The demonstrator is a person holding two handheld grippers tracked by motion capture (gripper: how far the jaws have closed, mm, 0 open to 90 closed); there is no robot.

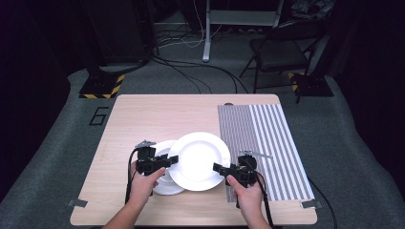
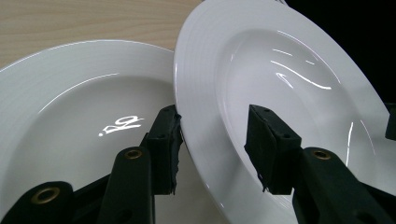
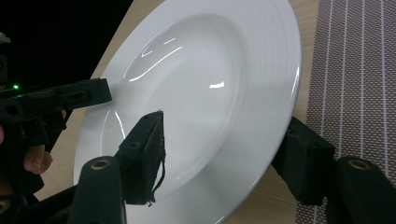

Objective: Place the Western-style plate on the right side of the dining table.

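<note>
A second white plate (image 1: 162,183) lies on the wooden table (image 1: 143,119) just under the lifted one's left edge, and a striped placemat (image 1: 267,143) lies to its right. The upper plate (image 1: 199,160), glossy white with a ribbed rim, sits over the table's front middle. The left gripper (image 1: 169,160) and right gripper (image 1: 220,168) each clamp its rim, one jaw above and one below.

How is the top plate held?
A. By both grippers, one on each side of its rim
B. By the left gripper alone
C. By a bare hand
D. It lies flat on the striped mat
A: the left gripper and right gripper each clamp the rim of the top plate on opposite sides.
</note>
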